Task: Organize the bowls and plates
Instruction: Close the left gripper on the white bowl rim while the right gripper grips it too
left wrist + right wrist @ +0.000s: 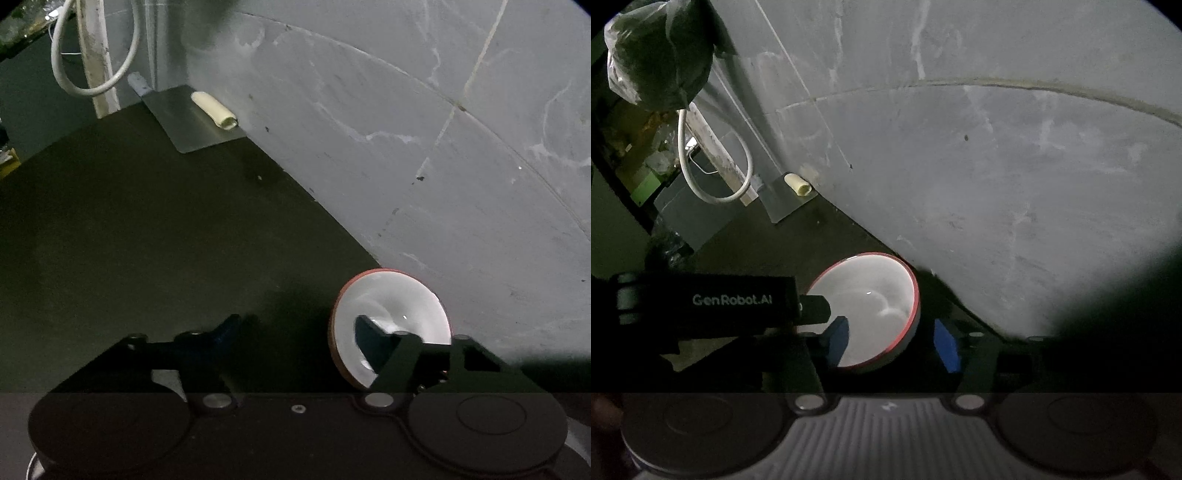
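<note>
A white bowl with a red rim (391,306) stands on the dark counter at the foot of the tiled wall. In the left wrist view my left gripper (299,328) is open. One of its fingers (373,339) reaches inside the bowl and the other finger (227,325) stays outside, apart from the rim. In the right wrist view the bowl (875,295) lies between the blue pads of my right gripper (892,341), which is open. One pad (838,339) is over the bowl's inside, the other (945,345) just outside its wall. The left gripper's body (731,299) comes in from the left.
A grey tiled wall (406,147) runs behind the bowl. Farther back on the counter (147,240) a metal blade (192,122) lies with a cream roll (214,109) on it. A white cable (99,88) loops down in the corner. A plastic bag (657,55) hangs at the upper left.
</note>
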A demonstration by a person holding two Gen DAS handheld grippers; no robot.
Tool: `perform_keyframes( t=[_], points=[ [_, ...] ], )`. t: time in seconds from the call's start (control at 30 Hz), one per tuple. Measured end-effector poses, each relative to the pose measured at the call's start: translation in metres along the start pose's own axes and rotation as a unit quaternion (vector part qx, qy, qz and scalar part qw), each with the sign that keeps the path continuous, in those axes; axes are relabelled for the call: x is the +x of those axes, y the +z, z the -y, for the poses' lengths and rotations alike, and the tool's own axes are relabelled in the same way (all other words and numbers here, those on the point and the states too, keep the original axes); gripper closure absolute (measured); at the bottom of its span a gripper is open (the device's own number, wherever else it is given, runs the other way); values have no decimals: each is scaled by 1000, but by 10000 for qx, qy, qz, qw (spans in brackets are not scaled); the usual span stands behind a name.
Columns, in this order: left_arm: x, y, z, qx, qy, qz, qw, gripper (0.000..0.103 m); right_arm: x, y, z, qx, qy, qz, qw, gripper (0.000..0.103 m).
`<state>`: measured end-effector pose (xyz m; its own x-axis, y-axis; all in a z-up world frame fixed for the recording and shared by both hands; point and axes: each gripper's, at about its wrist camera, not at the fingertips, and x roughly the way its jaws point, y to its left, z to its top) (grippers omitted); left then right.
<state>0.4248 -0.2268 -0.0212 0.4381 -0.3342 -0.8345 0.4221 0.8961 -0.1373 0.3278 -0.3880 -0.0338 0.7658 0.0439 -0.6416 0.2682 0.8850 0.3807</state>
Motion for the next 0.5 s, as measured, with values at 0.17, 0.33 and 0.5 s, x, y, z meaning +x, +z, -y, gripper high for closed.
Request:
perform_keyframes(
  t=[0.17, 0.33, 0.5],
  points=[
    [4, -1, 0, -47, -220, -108, 9997, 71, 5, -2, -1, -45, 14, -85, 10000, 61],
    [6, -2, 1, -86, -482, -169, 9987, 88, 4, -1, 1, -63, 28, -85, 9999, 69],
    [6, -4, 2, -89, -570, -183, 9982, 93, 3, -1, 4, -81, 77, -102, 9999, 70]
  ],
)
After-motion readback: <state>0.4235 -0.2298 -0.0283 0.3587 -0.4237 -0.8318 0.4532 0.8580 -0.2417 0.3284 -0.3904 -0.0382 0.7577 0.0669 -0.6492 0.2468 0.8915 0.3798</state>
